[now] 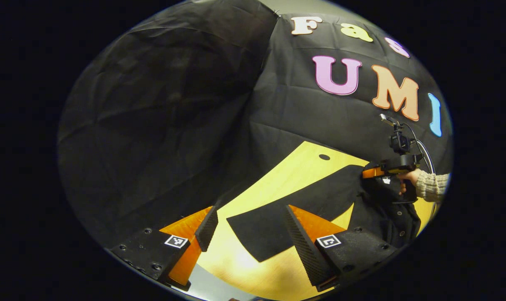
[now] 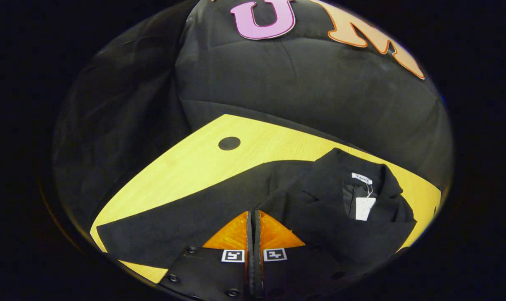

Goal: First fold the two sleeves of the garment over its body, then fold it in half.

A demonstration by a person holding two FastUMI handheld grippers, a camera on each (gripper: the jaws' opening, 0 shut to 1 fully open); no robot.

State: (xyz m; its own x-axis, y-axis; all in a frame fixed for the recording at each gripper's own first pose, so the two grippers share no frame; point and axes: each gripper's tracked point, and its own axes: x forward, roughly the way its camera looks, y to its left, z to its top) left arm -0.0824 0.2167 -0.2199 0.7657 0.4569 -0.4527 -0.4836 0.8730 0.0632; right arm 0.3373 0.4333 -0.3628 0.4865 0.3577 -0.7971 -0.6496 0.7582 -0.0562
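Observation:
A black garment (image 2: 320,217) lies flat on the yellow wooden table (image 2: 186,167), collar and white tag (image 2: 365,208) at the right. Its long sleeve (image 2: 173,225) stretches out to the left. My right gripper (image 2: 251,212) is shut, its tips pinching the fabric where sleeve meets body, and the cloth puckers toward them. In the left gripper view the sleeve (image 1: 278,217) runs across the table (image 1: 295,171) to the body (image 1: 387,221). My left gripper (image 1: 251,207) stands open above the cuff end, nothing between its fingers. The right gripper (image 1: 368,172) shows far off at the shoulder.
A hand (image 1: 407,177) in a knitted cuff (image 1: 432,186) holds the right gripper. A round dark hole (image 2: 229,143) sits in the tabletop near its far edge, also visible as a hole (image 1: 324,157) in the left gripper view. Black cloth walls rise behind the table.

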